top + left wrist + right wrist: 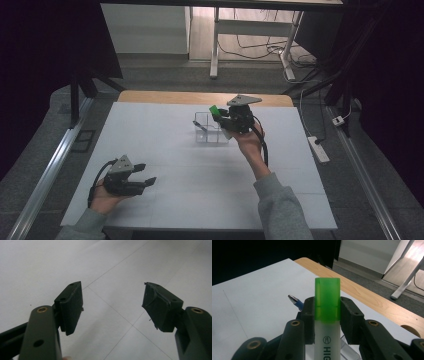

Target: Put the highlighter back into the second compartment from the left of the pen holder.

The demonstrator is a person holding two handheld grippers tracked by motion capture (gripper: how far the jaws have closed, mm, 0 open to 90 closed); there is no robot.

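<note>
High overview, 2 close gripper-mounted views

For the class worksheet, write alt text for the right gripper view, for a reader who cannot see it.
The right gripper clamps a highlighter with a green cap between its black fingers. Behind it a blue pen pokes up over the white table, whose wooden edge runs behind.

Green-capped highlighter (327,315), upright, above clear organizer (207,131)

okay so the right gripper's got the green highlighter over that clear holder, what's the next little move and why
Probably lower the highlighter into an open compartment of the clear holder. The right gripper clamps it by the cap end above the holder, where a blue pen already stands.
</note>
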